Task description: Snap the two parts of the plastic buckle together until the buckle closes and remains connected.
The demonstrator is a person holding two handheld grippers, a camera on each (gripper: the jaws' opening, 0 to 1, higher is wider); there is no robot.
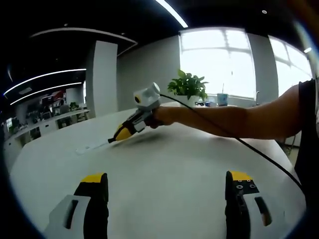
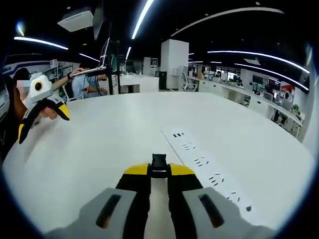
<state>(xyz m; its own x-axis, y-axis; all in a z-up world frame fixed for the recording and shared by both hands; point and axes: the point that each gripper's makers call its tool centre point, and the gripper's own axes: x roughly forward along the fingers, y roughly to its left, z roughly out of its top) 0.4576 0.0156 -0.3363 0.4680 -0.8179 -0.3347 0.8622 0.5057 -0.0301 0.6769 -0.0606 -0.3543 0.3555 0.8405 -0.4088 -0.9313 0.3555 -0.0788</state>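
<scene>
A small black buckle part [image 2: 159, 166] sticks out between the yellow tips of my right gripper [image 2: 159, 172], which is shut on it just above the white table [image 2: 109, 144]. In the left gripper view that same right gripper [image 1: 117, 136] reaches low over the far side of the table, held by a person's hand, with a dark bit at its tip. My left gripper [image 1: 167, 177] hovers over bare tabletop with its jaws wide apart and nothing between them. It also appears at the left of the right gripper view as the left gripper [image 2: 44, 125], open.
A long white power strip [image 2: 209, 172] lies on the table right of my right gripper, seen as the power strip [image 1: 92, 147] from the other side. A black cable [image 1: 249, 147] trails along the person's arm [image 1: 234, 119]. A potted plant [image 1: 188, 85] stands at the far edge.
</scene>
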